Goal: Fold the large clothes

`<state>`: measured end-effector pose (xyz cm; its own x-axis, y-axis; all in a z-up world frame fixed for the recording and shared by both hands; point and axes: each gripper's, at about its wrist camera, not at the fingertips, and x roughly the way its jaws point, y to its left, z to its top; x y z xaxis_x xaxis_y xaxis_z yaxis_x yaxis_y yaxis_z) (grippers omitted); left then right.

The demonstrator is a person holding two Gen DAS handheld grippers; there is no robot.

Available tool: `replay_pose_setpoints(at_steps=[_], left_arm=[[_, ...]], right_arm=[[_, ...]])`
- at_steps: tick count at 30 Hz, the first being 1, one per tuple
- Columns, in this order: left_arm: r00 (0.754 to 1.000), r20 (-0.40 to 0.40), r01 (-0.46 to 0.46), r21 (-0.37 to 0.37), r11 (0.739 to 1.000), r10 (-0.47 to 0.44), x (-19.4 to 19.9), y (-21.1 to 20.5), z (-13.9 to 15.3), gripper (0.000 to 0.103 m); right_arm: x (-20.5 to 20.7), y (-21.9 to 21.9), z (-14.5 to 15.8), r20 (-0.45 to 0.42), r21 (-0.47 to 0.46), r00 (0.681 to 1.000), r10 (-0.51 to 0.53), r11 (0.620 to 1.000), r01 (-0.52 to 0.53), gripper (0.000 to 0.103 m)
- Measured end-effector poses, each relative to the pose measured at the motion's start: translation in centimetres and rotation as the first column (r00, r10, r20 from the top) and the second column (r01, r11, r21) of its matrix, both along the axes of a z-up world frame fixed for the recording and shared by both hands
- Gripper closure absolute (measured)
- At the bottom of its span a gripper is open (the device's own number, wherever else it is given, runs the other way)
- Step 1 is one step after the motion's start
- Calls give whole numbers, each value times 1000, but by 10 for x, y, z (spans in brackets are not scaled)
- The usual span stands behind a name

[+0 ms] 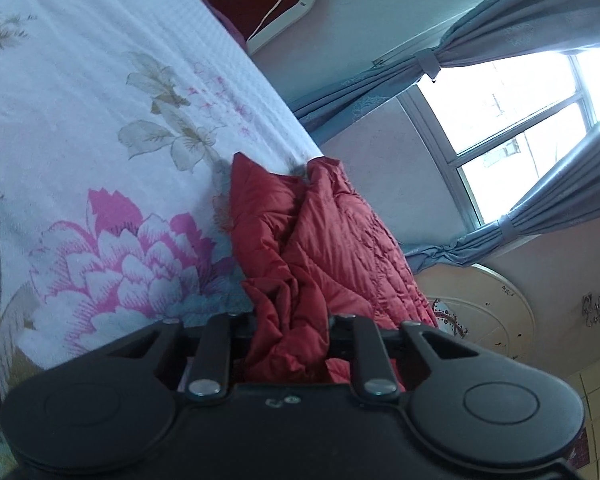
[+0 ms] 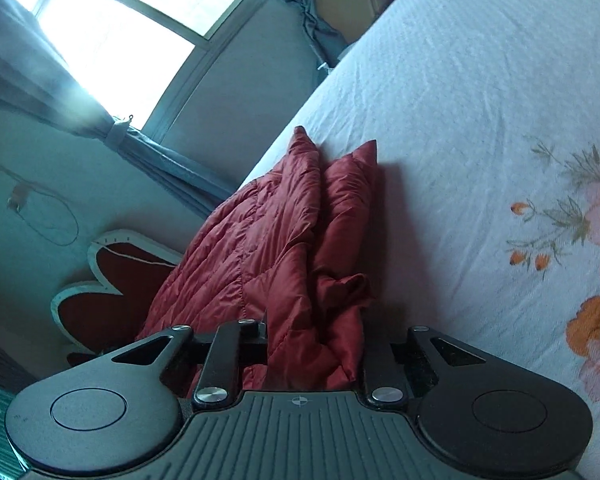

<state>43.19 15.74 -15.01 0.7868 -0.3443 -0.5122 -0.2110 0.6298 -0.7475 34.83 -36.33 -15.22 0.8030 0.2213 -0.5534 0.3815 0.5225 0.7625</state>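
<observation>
A red quilted garment lies bunched in long folds on a white bedsheet printed with flowers, near the edge of the bed. In the left wrist view my left gripper is shut on a bunched end of the red garment, the cloth filling the narrow gap between its jaws. In the right wrist view the same red garment runs away from the camera in two ridges, and my right gripper is shut on its near end. The fingertips of both grippers are hidden by cloth.
The bedsheet spreads wide beside the garment. Past the bed edge stand a pale wall, a bright window with tied grey-blue curtains, and a red heart-shaped cushion with white trim.
</observation>
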Motion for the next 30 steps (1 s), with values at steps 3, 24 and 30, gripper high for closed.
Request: replay_pose_setpoints(at_steps=[3, 24, 30], left_arm=[[1000, 3, 12, 1, 1000, -12, -8, -4, 7, 85], [998, -62, -6, -26, 1000, 4, -201, -73, 8, 85], [998, -65, -14, -1, 1000, 14, -247, -81, 9, 85]], right_arm=[[-5, 0, 7, 5, -25, 1000, 14, 1000, -14, 87], [-177, -62, 33, -50, -14, 995, 91, 996, -91, 87], [-206, -71, 34, -54, -3, 992, 115, 993, -115, 87]])
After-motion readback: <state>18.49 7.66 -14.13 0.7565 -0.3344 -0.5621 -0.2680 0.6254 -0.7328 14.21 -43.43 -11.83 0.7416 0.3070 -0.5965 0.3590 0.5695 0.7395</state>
